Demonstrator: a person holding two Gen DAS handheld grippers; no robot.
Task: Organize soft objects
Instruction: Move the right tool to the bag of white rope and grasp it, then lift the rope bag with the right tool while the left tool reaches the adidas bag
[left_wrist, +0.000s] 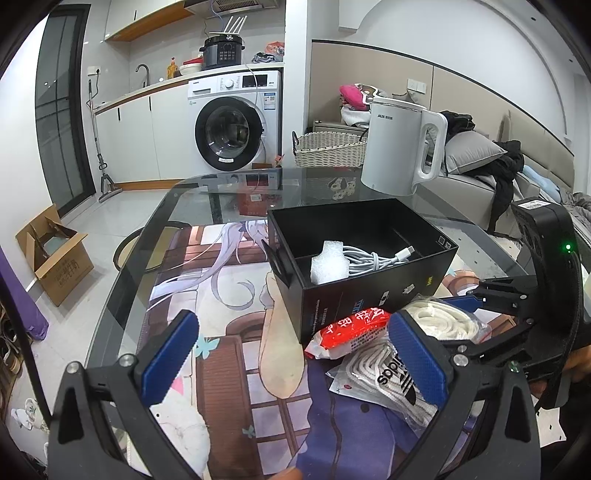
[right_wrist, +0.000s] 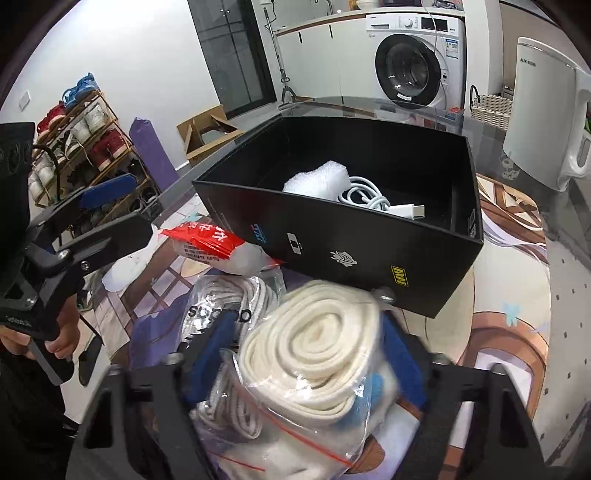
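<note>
Right wrist view: your right hand-held gripper (right_wrist: 310, 354) is clamped on a clear zip bag of coiled cream-white lace (right_wrist: 314, 343), low centre of frame, blue pads pressing both sides. The bag looks lifted slightly, though whether its bottom is touching the table you cannot tell.

Just above it sits the open black cardboard box (right_wrist: 369, 251). Inside: a white foam piece (right_wrist: 317, 177) and a coiled white charging cable (right_wrist: 373, 199), both in the near compartment. Judged done.

Left of the held bag, a second clear bag of white laces with black printed logo (right_wrist: 221, 314) lies on the illustrated table mat (right_wrist: 509, 332). Above that, a red-and-white plastic packet (right_wrist: 207, 240) rests against the box's front wall.

Left wrist view: your left hand-held gripper (left_wrist: 295, 354) hangs spread wide, holding nothing, lower centre, with its right pad over the logo bag (left_wrist: 384, 373).

Progress estimate: two items boxed, one in hand, two on the table. Roughly halfway.
</note>
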